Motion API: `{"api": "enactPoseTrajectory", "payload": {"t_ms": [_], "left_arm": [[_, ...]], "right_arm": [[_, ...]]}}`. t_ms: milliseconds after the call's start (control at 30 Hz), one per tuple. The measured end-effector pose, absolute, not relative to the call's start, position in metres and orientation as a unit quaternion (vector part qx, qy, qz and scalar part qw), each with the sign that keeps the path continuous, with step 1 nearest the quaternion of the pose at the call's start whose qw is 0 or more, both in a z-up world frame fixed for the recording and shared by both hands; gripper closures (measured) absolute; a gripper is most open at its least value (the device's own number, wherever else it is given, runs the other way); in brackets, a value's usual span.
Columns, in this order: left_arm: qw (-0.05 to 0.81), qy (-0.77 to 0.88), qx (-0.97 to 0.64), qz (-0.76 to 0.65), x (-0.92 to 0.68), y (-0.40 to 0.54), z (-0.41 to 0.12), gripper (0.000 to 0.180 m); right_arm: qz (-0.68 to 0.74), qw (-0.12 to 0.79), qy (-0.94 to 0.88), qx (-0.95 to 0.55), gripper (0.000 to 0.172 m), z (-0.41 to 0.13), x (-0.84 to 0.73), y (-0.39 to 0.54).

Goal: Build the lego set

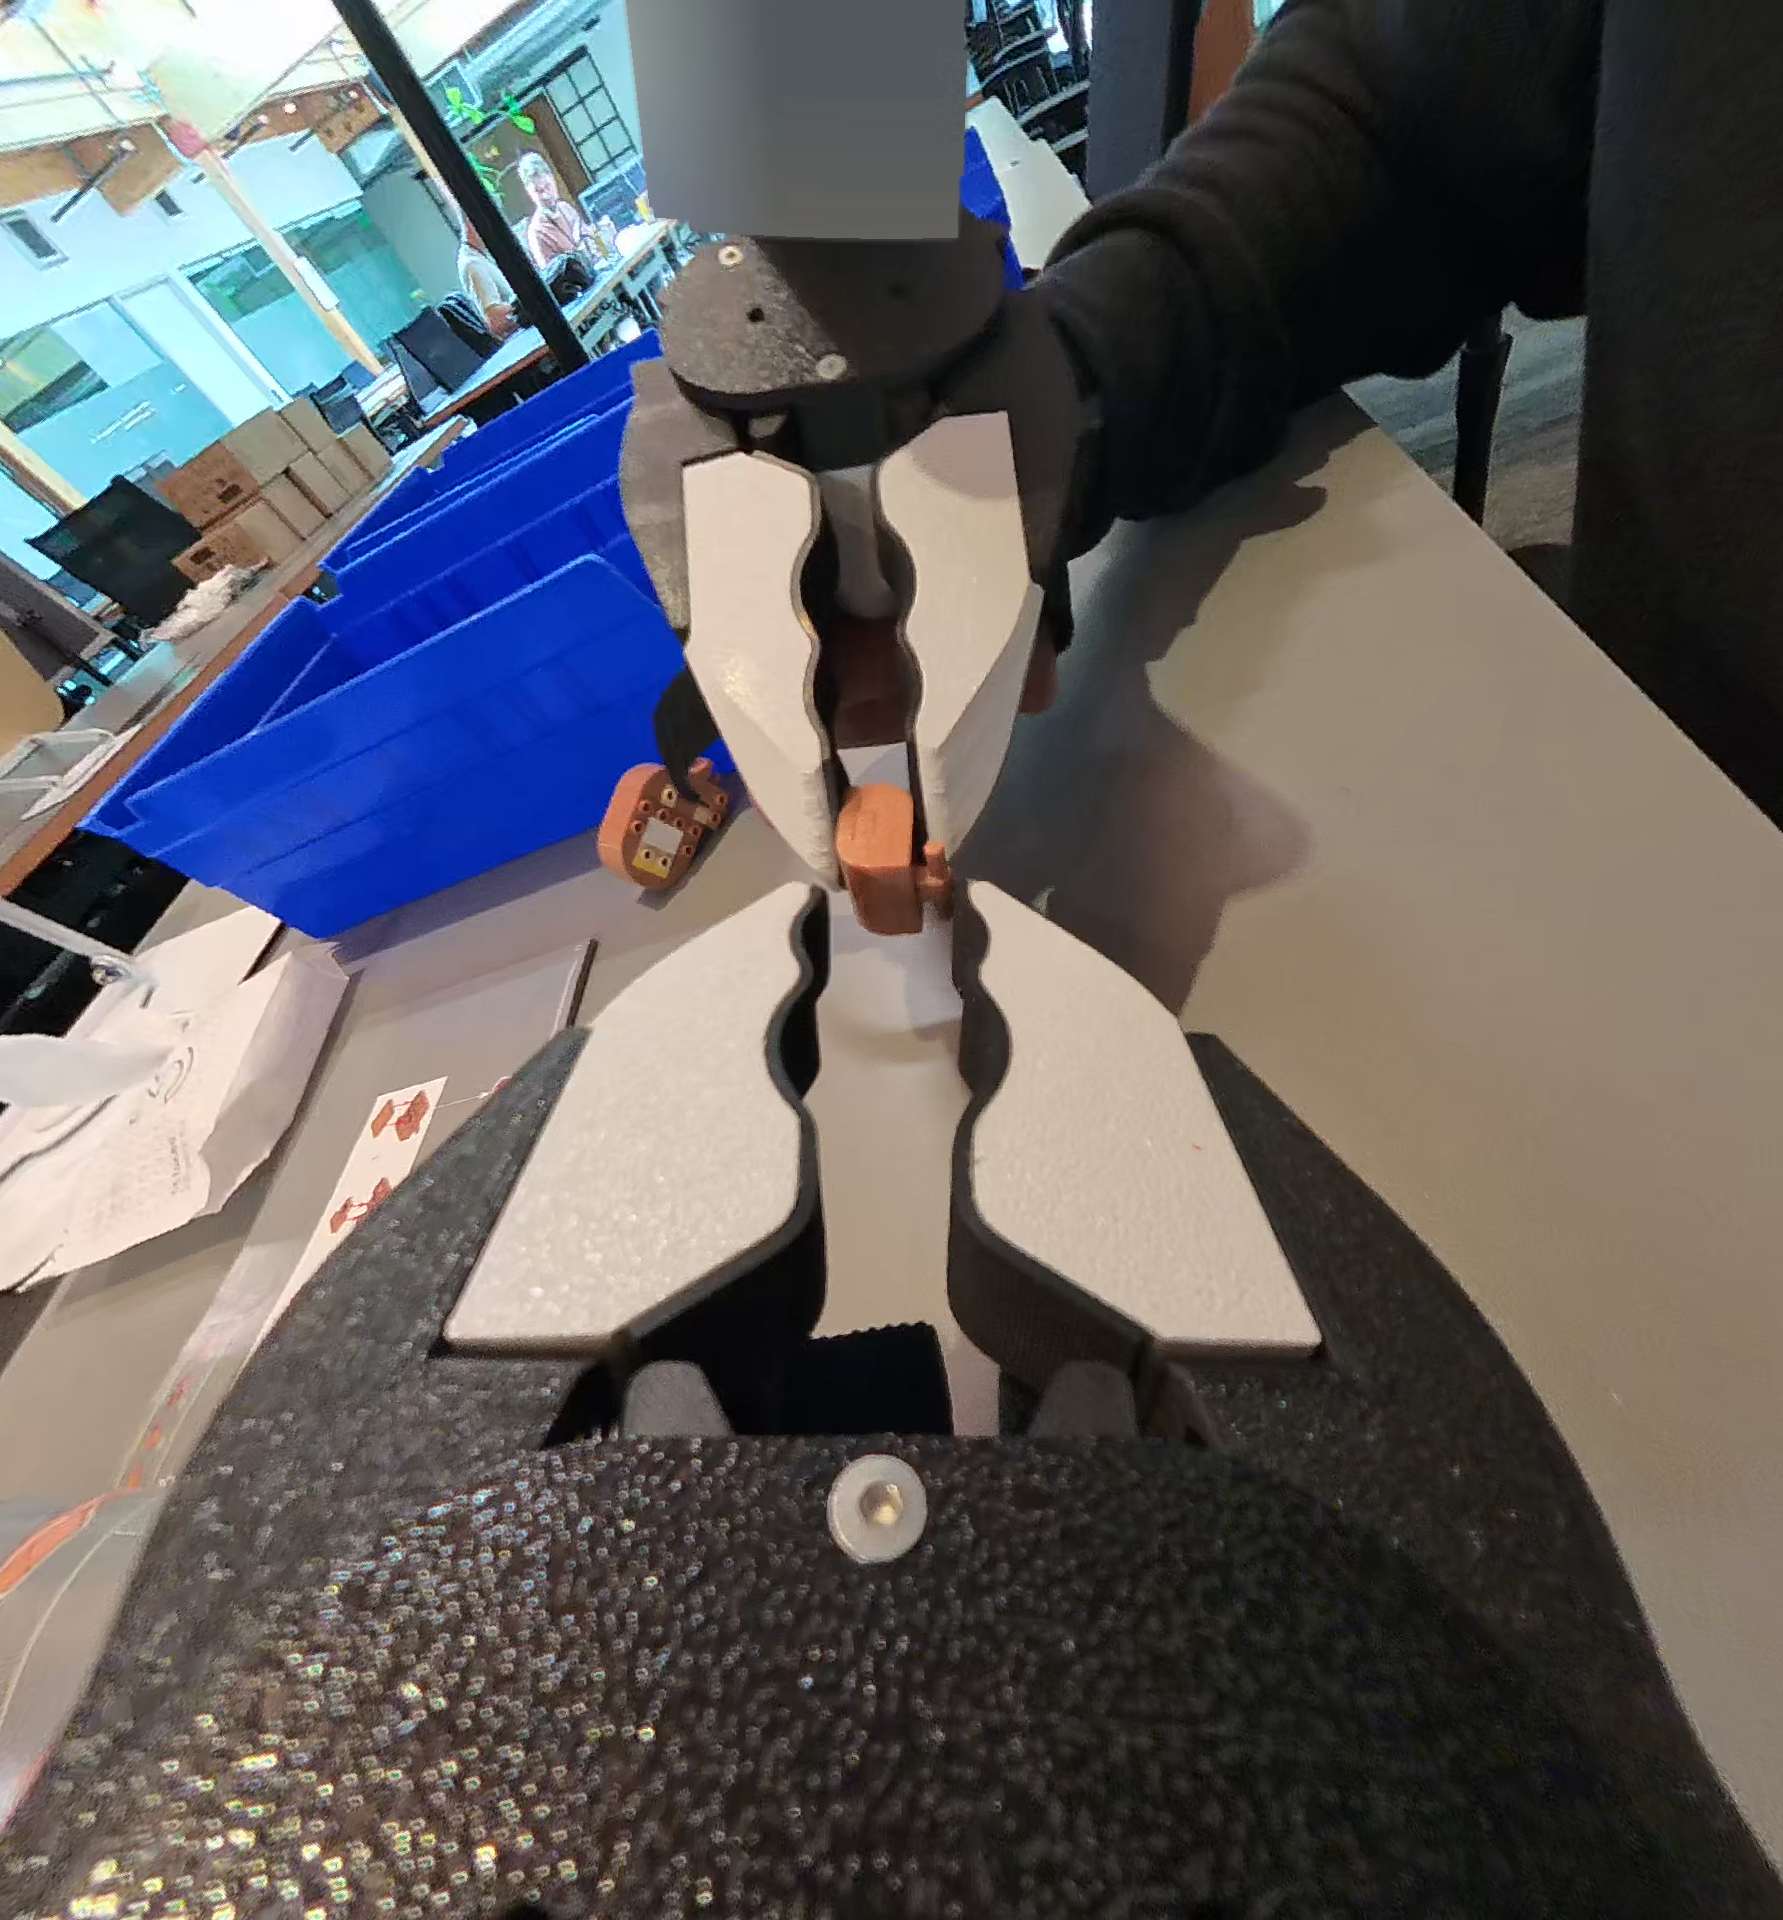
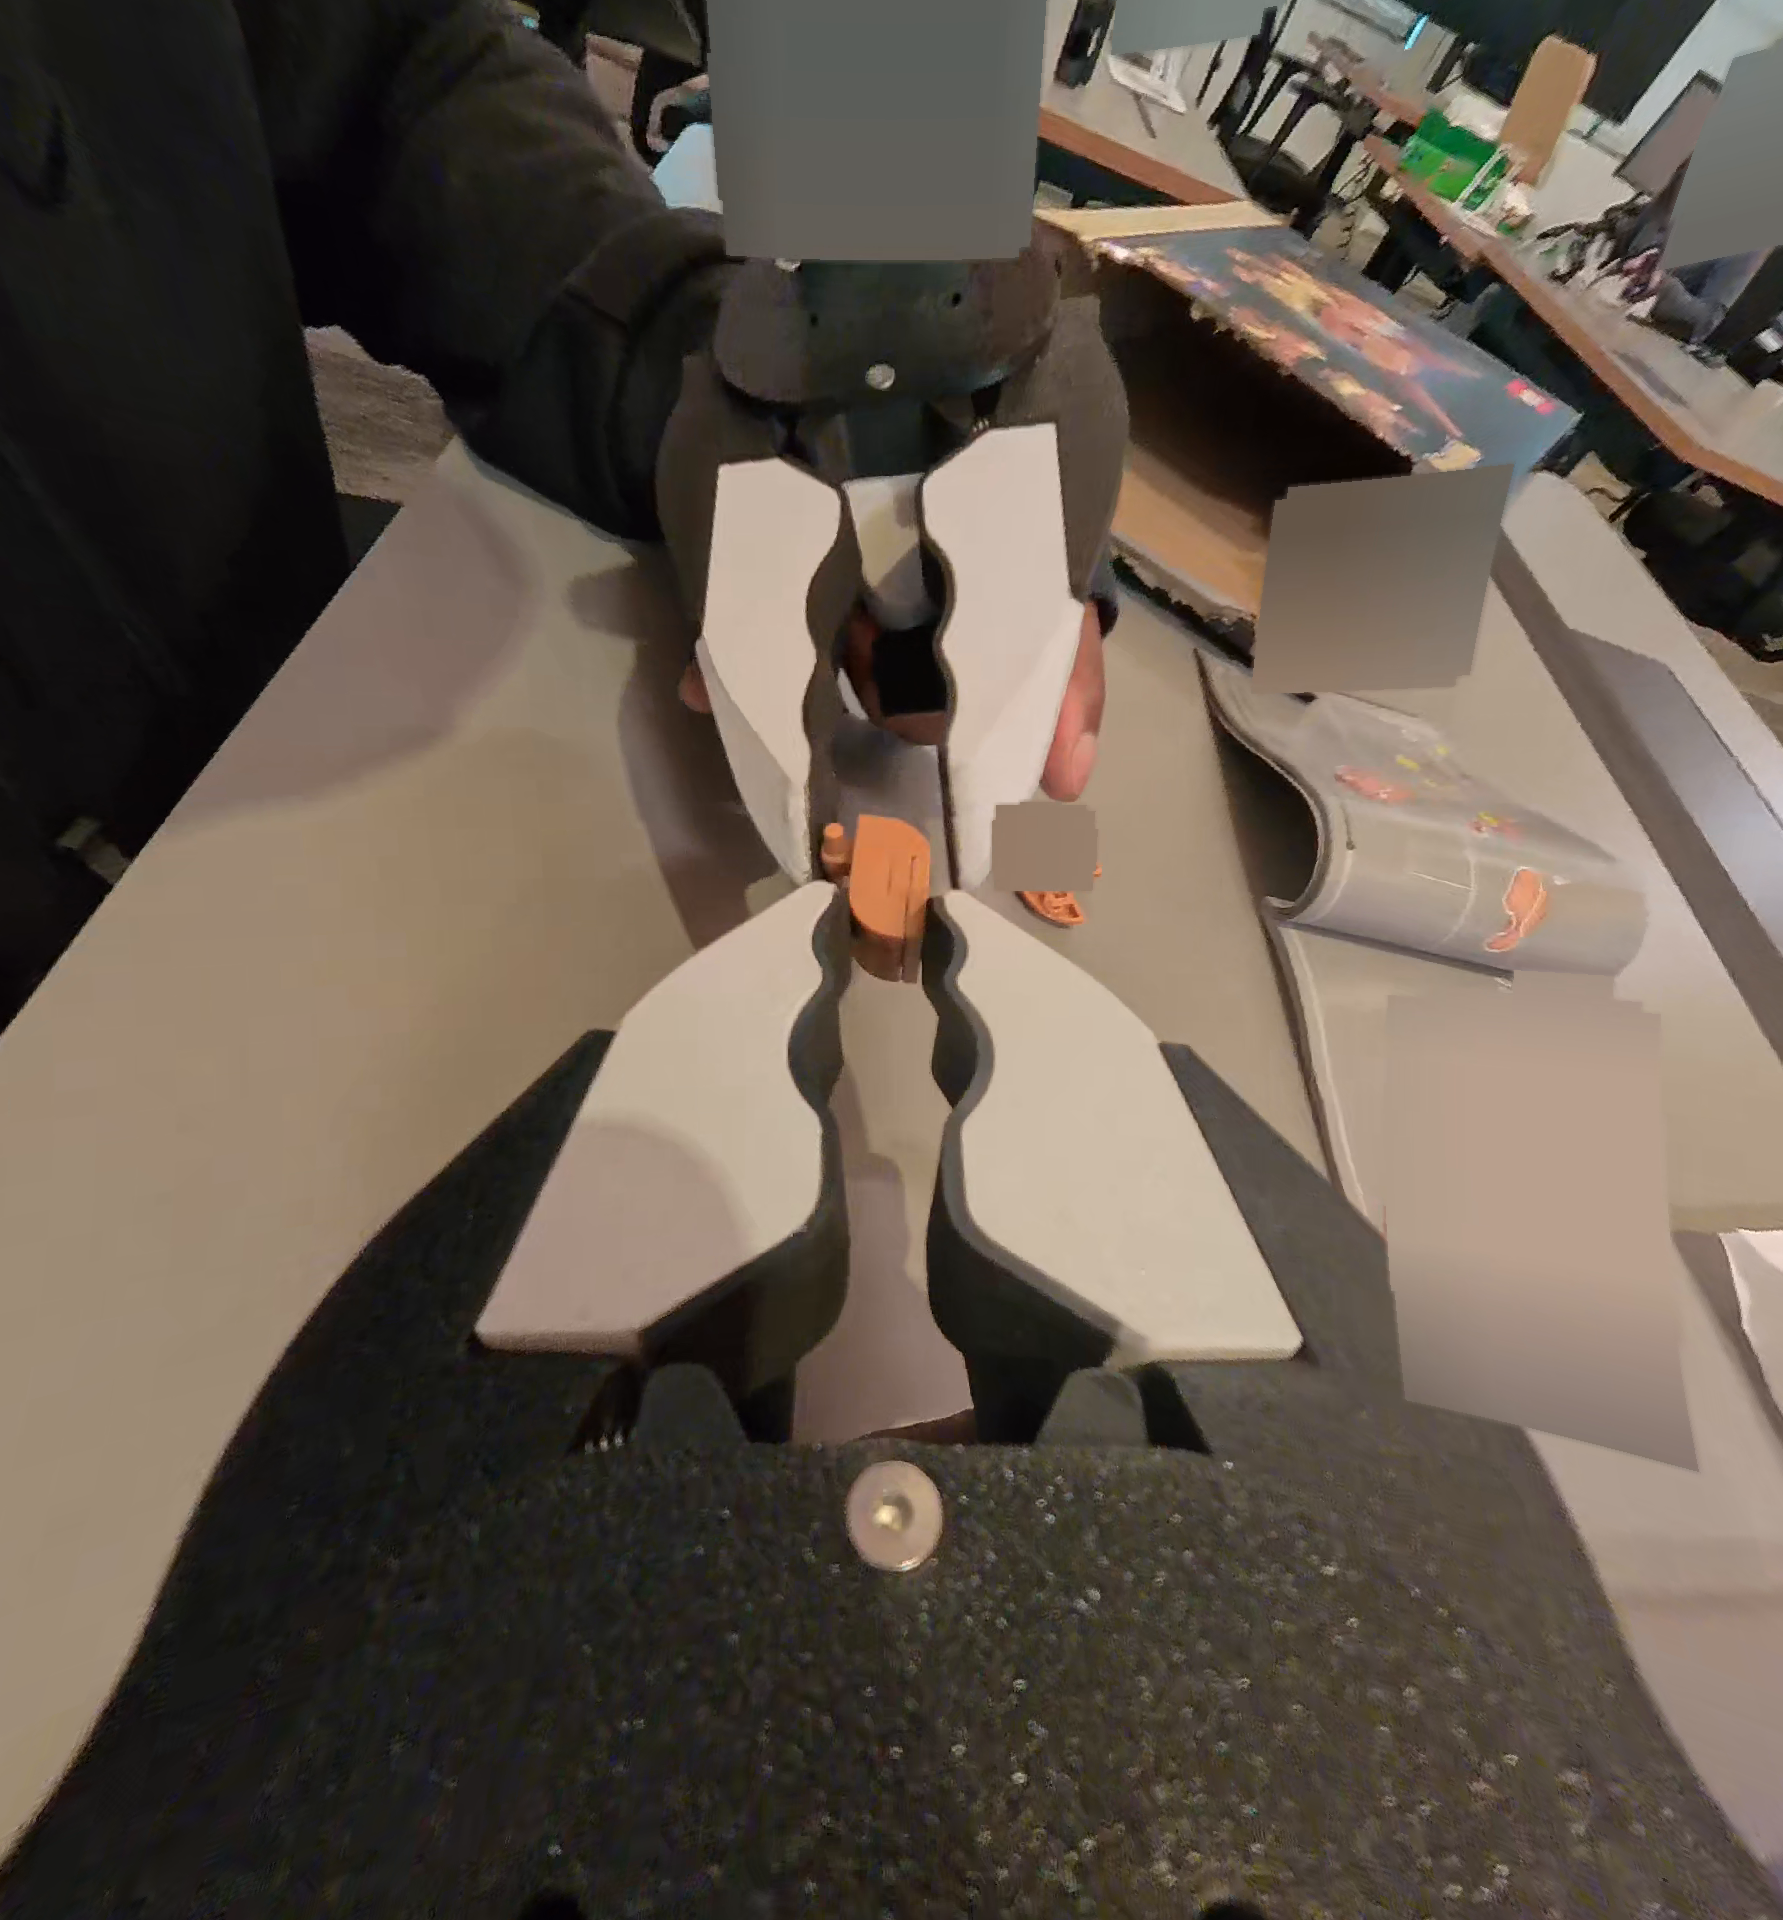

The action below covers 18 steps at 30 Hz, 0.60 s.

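A: State what your two grippers hold.

B: Your right gripper point(image 2: 879, 914) has its jaws narrow, pads pressed on a small orange-brown moulded plastic piece point(image 2: 887, 902), blocky with one rounded end and a thin peg on one side. Your left gripper point(image 1: 887, 899) meets it tip to tip over the middle of the grey table point(image 1: 1438, 935). Its jaws are also narrow and stand at the same piece; you cannot tell whether its pads press on it.

A: Describe the fingers.

B: Four in all, two per gripper: pale grey, grainy faces with wavy dark inner edges, on black pebbled bodies.

A: Count the loose brown parts.

B: One: a rounded brown plate point(image 1: 658, 826) with round holes and a grey square, lying by the smooth blue plastic bins point(image 1: 430, 727) towards the table's far edge.

A: What does each view show alone?

B: The left wrist view alone shows the bins and white paper sheets point(image 1: 139, 1122). The right wrist view alone shows a curled grey booklet point(image 2: 1438, 862) and a torn cardboard box point(image 2: 1313, 343).
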<state>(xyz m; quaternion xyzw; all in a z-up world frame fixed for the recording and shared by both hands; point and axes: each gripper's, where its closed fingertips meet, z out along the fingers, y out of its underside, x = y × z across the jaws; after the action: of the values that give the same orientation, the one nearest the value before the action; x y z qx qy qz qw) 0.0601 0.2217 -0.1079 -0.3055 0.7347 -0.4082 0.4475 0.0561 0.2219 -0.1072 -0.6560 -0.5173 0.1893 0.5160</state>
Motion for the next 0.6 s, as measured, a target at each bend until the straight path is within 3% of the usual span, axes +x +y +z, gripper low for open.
{"api": "enactPoseTrajectory", "payload": {"t_ms": [333,467,600], "left_arm": [[0.455,0.729,-0.308,-0.408,0.061,0.223,-0.107,0.162],[0.444,0.726,-0.319,-0.417,0.062,0.225,-0.109,0.162],[0.441,0.721,-0.326,-0.423,0.063,0.225,-0.109,0.161]], "right_arm": [[0.137,0.543,-0.512,-0.652,0.158,-0.104,0.055,0.229],[0.109,0.555,-0.506,-0.652,0.15,-0.103,0.059,0.233],[0.106,0.55,-0.51,-0.653,0.156,-0.106,0.059,0.232]]}}
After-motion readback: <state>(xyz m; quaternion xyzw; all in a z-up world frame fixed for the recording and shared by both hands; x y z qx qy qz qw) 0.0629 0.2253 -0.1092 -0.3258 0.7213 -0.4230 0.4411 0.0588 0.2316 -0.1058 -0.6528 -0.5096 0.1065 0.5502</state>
